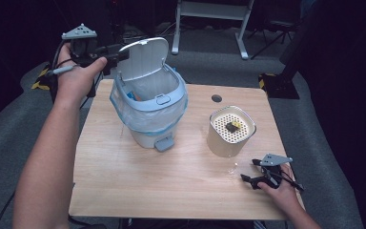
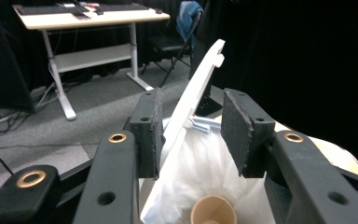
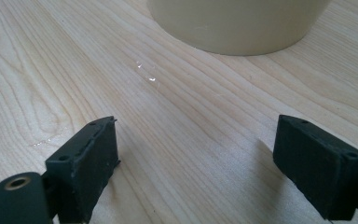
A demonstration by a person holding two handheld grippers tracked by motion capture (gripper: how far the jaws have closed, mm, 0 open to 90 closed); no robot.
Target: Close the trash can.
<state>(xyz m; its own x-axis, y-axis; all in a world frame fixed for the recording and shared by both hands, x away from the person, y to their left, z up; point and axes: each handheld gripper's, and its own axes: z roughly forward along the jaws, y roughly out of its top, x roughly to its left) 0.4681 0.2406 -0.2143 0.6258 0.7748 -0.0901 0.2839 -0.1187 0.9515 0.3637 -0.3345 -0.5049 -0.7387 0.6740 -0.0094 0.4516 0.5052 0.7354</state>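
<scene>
Standing between the parted jaws of the left gripper [image 2: 191, 135], the raised bin lid [image 2: 193, 93] is seen edge-on at upper centre of the frame, touching the left pad and not yet clamped. The right gripper [image 1: 258, 172] is held wide open and empty at the lower right of the high view, well apart from the bin [image 1: 148, 102].

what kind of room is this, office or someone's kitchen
Most likely an office or lab, not a kitchen: grey carpet underfoot, a height-adjustable desk carrying keyboards, and an office chair beyond the small wooden table holding the pedal bin.

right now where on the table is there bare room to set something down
The widest bare patch is the near left of the table, in front of the pedal bin. A narrower strip runs between the bin and the cream canister. The near right is crowded: the right gripper rests there by the canister, near small wet spots.
</scene>
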